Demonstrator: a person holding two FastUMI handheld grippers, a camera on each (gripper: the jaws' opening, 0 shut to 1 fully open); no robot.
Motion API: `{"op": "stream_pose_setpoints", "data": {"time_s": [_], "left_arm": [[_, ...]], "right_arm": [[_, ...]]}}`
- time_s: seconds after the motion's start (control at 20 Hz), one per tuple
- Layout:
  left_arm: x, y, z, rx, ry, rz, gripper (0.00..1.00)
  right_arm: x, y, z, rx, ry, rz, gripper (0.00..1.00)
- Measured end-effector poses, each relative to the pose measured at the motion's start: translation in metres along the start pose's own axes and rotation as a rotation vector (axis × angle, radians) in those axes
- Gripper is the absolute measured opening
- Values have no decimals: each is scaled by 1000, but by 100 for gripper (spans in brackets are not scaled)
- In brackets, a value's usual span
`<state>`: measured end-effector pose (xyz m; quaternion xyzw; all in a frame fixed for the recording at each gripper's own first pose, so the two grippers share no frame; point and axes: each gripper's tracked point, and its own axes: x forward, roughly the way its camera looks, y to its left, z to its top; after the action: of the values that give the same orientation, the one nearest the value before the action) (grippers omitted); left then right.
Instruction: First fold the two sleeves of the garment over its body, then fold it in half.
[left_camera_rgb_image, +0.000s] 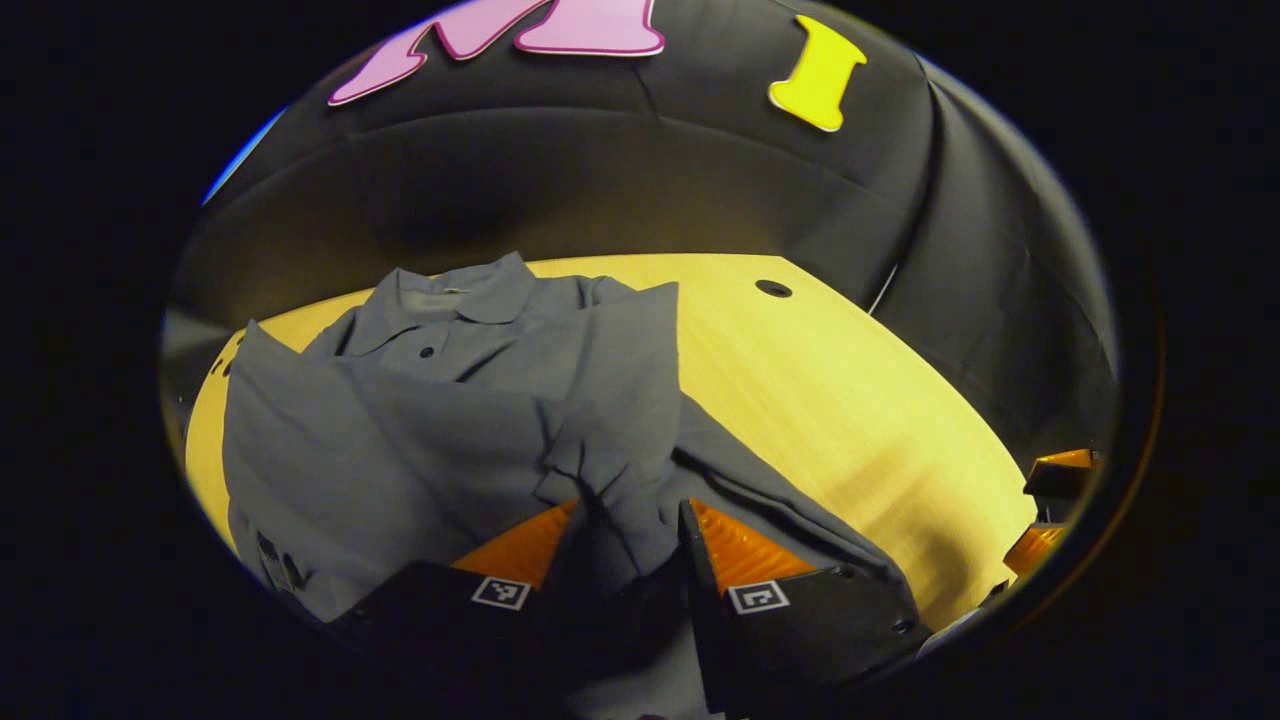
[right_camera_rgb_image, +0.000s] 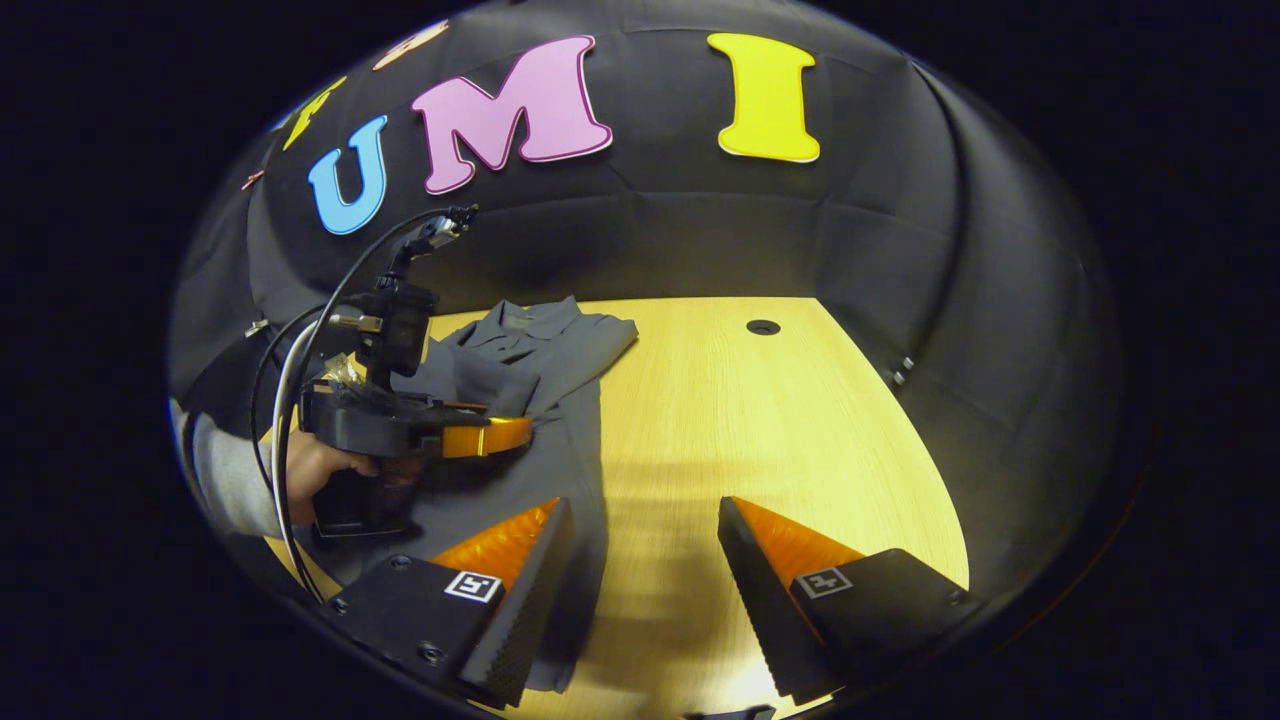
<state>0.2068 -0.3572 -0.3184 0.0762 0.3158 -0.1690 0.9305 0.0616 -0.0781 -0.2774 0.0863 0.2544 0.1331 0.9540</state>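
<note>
Wooden table (right_camera_rgb_image: 760, 420) in a black-walled booth, grey shirt (left_camera_rgb_image: 400, 440) lying across its left part.

In the left gripper view, the shirt lies collar away, and the left gripper (left_camera_rgb_image: 625, 545) pinches a bunched fold of its fabric between both fingers. In the right gripper view, a hand (right_camera_rgb_image: 318, 468) holds that gripper over the shirt; the right gripper (right_camera_rgb_image: 640, 560) hangs wide, with nothing between its fingers, above bare wood beside the shirt's edge.

The garment (left_camera_rgb_image: 430, 420) is plain grey with small dark buttons. The table (right_camera_rgb_image: 760, 420) is pale yellow wood grain. Both grippers' fingers (right_camera_rgb_image: 500, 545) are ribbed orange on black bodies bearing small black-and-white square markers. The sleeve (right_camera_rgb_image: 225, 480) is light grey.
</note>
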Motion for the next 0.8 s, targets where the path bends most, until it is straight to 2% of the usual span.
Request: {"op": "stream_pose_setpoints", "data": {"time_s": [0.1,0.4,0.6,0.7,0.8], "left_arm": [[-9,-4,1,11,-11,-12,64],[-69,-8,-16,38,-32,-55,87],[-127,16,-32,27,-48,-29,89],[-157,42,-45,10,-53,13,90],[-184,70,-64,-15,-42,55,90]], "right_arm": [[-5,4,-1,-2,0,0,90],[-24,24,-10,-14,10,19,90],[-38,42,-25,-29,38,34,90],[-45,51,-35,-30,58,35,90],[-48,57,-44,-34,77,32,95]]}}
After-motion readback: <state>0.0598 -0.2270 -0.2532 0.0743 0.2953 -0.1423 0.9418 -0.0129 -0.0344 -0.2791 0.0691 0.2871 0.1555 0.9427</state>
